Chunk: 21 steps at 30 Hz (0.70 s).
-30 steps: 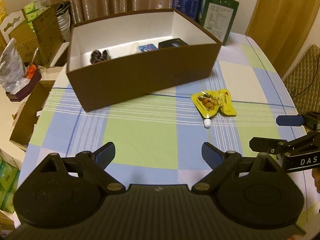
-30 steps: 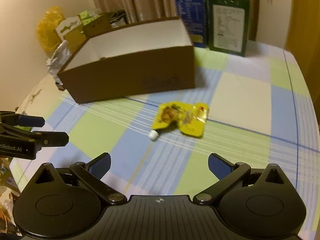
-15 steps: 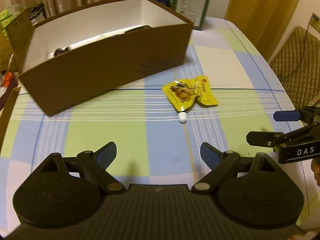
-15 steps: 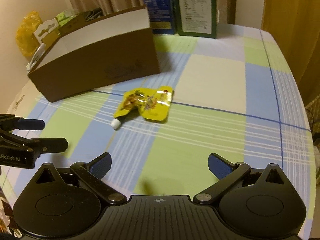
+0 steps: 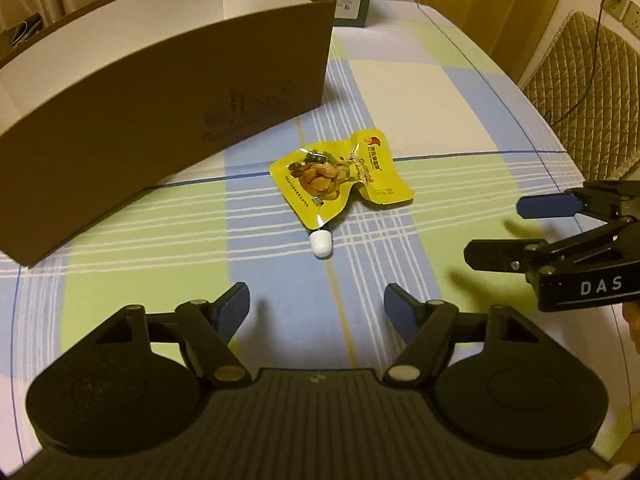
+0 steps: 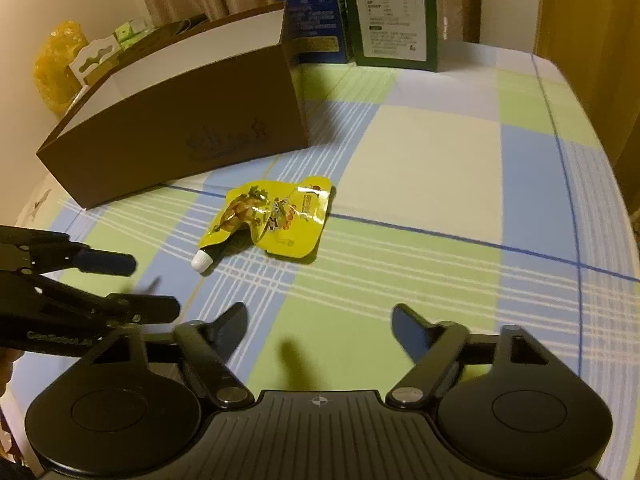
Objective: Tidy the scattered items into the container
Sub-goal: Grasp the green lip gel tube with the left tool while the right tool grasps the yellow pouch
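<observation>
We see one scattered item left on the checked tablecloth (image 5: 420,92): a yellow spouted snack pouch (image 5: 340,178), lying flat with its white cap (image 5: 321,242) pointing towards us, just in front of the brown cardboard box (image 5: 160,100) and not touching it. So we judge the tidying near its end, with this pouch not yet picked up; whether anything else lies outside the views we cannot tell. The box stands open-topped, its inside white, but from this low angle its floor is hidden, so we cannot say what it holds now. Behind it stand a green carton (image 6: 394,12) and a blue carton (image 6: 310,8), which look like room clutter and not part of the job. Our left gripper (image 5: 316,308) hangs above the cloth just short of the cap, its jaws closing with nothing between them. Our right gripper (image 6: 318,320) sits beside it to the right, jaws also closing on empty air, the pouch ahead of both.
</observation>
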Motion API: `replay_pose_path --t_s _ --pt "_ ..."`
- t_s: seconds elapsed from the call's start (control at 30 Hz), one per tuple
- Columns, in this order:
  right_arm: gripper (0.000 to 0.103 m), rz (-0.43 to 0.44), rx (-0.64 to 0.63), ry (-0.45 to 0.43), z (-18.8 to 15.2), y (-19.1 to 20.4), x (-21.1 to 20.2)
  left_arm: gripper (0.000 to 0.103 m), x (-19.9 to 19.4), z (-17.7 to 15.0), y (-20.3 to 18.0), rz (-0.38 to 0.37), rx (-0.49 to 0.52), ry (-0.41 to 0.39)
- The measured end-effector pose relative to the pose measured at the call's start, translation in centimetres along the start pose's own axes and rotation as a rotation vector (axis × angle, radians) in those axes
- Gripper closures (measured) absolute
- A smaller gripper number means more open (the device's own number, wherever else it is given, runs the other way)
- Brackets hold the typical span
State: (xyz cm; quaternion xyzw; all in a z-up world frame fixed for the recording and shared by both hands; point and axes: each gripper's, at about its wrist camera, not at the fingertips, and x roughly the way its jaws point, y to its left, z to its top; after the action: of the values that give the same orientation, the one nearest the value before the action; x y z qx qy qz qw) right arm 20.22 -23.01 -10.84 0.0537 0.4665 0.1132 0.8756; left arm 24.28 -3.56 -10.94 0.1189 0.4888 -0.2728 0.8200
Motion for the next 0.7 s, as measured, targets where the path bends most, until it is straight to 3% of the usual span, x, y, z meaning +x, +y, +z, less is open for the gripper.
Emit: replay_pose_path --t_s 0.1,0.2,0.57,0.7 --pt "0.048 0.024 -0.020 0.002 0.5 0.0 0.8 0.041 0.9 0.6 0.0 -0.002 -0.004 0.003" --pt "0.053 0.040 -0.032 0.004 1.1 0.1 1.7 0.051 1.6 1.3 -0.1 -0.001 0.003 -0.008" --pt "0.054 0.064 -0.059 0.004 2.6 0.3 3.2 0.092 4.1 2.7 -0.1 -0.005 0.019 -0.055" --pt "0.054 0.078 -0.122 0.000 2.7 1.3 3.8 0.092 3.8 2.0 0.5 0.018 0.028 -0.070"
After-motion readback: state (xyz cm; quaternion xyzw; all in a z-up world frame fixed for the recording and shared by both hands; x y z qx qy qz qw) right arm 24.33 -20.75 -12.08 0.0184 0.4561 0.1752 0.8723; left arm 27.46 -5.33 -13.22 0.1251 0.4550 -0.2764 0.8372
